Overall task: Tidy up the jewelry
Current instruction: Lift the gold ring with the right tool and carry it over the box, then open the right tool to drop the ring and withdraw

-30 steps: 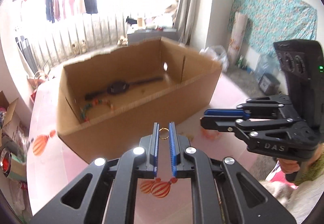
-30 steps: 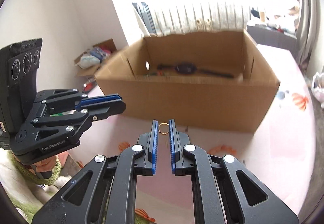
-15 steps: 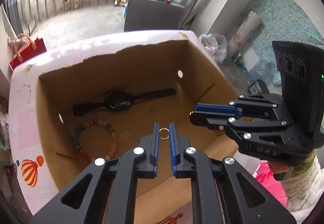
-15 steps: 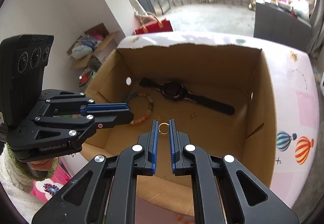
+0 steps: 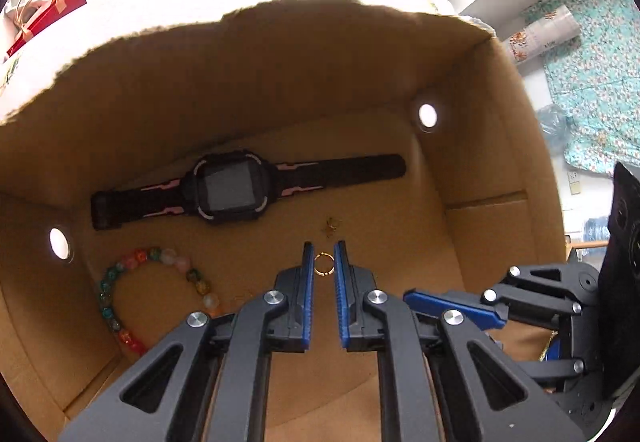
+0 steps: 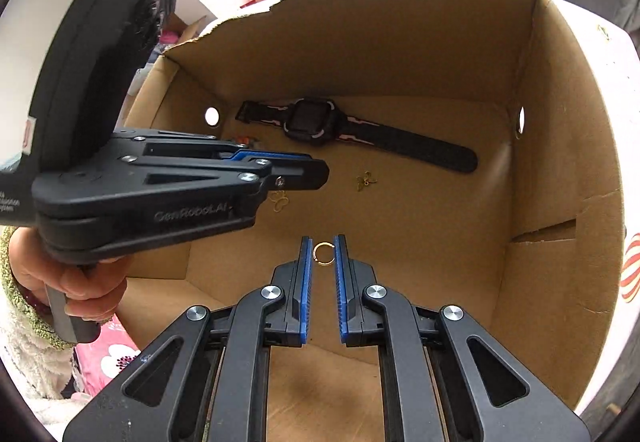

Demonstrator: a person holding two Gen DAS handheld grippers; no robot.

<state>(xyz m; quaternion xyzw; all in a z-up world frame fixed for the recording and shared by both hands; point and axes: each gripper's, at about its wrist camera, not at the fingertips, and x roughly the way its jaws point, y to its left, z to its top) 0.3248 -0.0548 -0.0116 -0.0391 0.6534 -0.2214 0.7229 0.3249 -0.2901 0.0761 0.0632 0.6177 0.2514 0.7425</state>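
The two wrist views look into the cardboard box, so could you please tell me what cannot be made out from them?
- Beaded bracelet: right wrist view, almost wholly hidden behind the left gripper; left wrist view, its near end is behind that gripper's finger.
- Small gold charm: both views, too small to tell its shape.
- Right gripper: left wrist view, fingertips hidden behind the left gripper's finger.
- Gold ring: whether its gap is a clasp, too small.

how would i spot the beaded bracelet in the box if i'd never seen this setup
Look inside the open cardboard box, on its floor. Below the black watch along the far wall, near the left wall, lies the beaded bracelet. It is the only loop of round multicoloured beads; its neighbours are tiny gold pieces.
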